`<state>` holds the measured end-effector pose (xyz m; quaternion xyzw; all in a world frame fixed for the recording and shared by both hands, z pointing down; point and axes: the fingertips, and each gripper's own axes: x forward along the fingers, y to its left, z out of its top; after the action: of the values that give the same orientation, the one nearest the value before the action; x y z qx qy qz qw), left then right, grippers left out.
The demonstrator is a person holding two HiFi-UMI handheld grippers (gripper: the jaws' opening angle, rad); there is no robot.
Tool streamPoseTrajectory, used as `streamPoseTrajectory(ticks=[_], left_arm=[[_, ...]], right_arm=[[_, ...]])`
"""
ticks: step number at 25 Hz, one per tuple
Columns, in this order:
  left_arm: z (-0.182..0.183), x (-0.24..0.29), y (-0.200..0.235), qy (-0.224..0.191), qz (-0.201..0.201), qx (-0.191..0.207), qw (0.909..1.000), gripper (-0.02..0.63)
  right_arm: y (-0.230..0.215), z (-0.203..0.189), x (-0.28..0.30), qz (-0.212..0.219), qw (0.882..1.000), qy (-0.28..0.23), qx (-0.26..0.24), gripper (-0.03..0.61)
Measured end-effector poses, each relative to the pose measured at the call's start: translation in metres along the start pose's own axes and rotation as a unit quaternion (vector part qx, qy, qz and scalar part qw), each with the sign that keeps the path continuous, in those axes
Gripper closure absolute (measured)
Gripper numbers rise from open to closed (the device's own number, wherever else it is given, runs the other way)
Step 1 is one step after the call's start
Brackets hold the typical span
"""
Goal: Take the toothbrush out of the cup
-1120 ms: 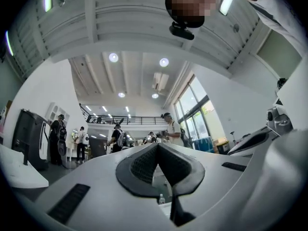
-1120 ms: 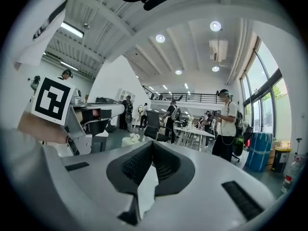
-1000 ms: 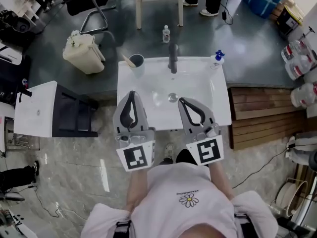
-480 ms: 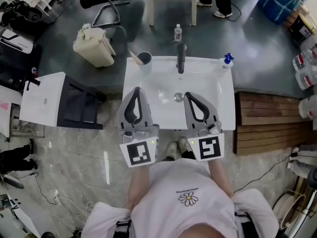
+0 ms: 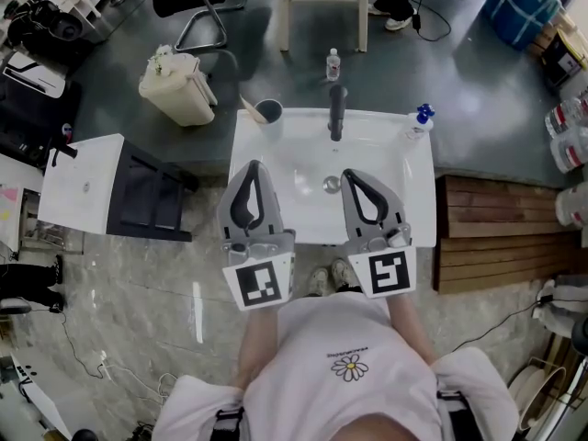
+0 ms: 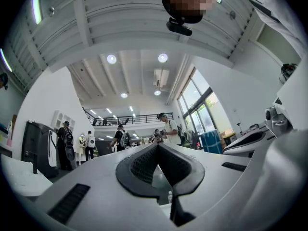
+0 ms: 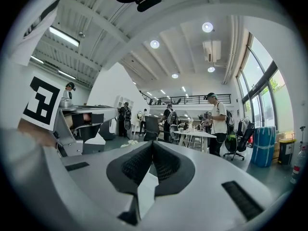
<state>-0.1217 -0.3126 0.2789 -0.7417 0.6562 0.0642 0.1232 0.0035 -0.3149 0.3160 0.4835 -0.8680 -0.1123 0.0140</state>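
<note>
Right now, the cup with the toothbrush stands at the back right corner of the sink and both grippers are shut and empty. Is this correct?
No: the head view shows the cup with the toothbrush at the back left corner of the sink. The left gripper and right gripper are indeed shut and empty.

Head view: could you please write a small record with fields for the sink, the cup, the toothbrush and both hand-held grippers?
sink: white, dark tap at the back
cup: on the sink's back left corner
toothbrush: in the cup, leaning out to the left
left hand-held gripper: shut, empty, seen over the sink's front left, apart from the cup
right hand-held gripper: shut, empty, seen beside the drain
task status: toothbrush not yet taken out
</note>
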Motion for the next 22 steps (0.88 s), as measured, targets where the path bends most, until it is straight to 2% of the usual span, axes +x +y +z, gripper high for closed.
streamPoseTrajectory(ticks=[15,22], left_arm=[[-0.012,0.004,0.012,0.013,0.009,-0.002,0.9999,0.597],[-0.014,0.007,0.03,0.017,0.027,-0.007,0.9995,0.597]], right_arm=[[0.014,-0.027,0.016,0.027,0.999,0.031,0.021,0.566],[0.024,-0.024,0.062,0.057,0.998,0.031,0.014,0.565]])
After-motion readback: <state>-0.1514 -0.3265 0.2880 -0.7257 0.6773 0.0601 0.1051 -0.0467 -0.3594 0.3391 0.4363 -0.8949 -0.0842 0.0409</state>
